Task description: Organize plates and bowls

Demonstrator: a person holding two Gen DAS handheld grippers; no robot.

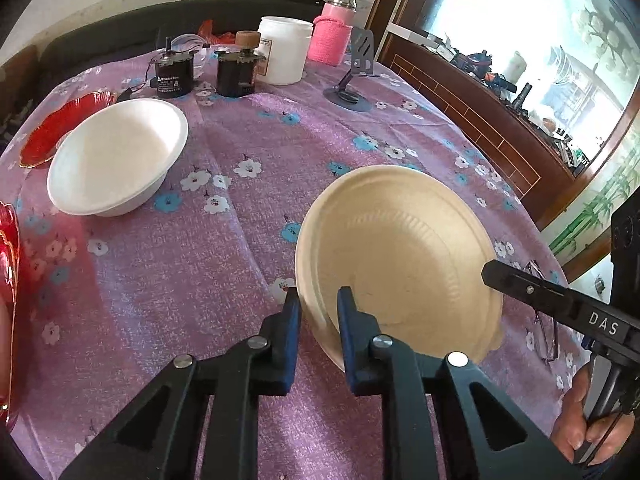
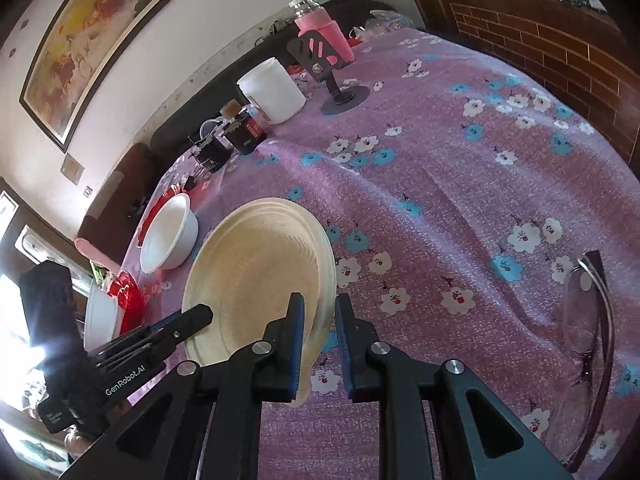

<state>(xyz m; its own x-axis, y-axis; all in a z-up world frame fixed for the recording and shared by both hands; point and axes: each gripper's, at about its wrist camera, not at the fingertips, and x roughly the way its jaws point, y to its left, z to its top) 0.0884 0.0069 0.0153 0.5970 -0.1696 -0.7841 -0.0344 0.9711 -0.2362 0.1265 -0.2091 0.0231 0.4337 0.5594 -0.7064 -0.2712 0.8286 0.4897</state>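
A beige paper plate (image 1: 404, 248) hangs tilted over the purple flowered tablecloth (image 1: 224, 264), held from two sides. My left gripper (image 1: 318, 306) is shut on its near left rim, and beige fills the gap between the blue pads. My right gripper (image 2: 320, 312) is shut on the opposite rim of the plate (image 2: 256, 272). One of its fingers (image 1: 516, 280) shows at the plate's right edge in the left wrist view. A white bowl (image 1: 116, 156) stands at the left, partly on a red glass plate (image 1: 48, 136).
Along the back stand two black motors (image 1: 174, 76), a white jar (image 1: 284, 50), a pink bottle (image 1: 332, 32) and a phone stand (image 1: 356, 76). Eyeglasses (image 2: 588, 320) lie right of the plate. More red and white dishes (image 2: 120, 304) sit at the near left table edge.
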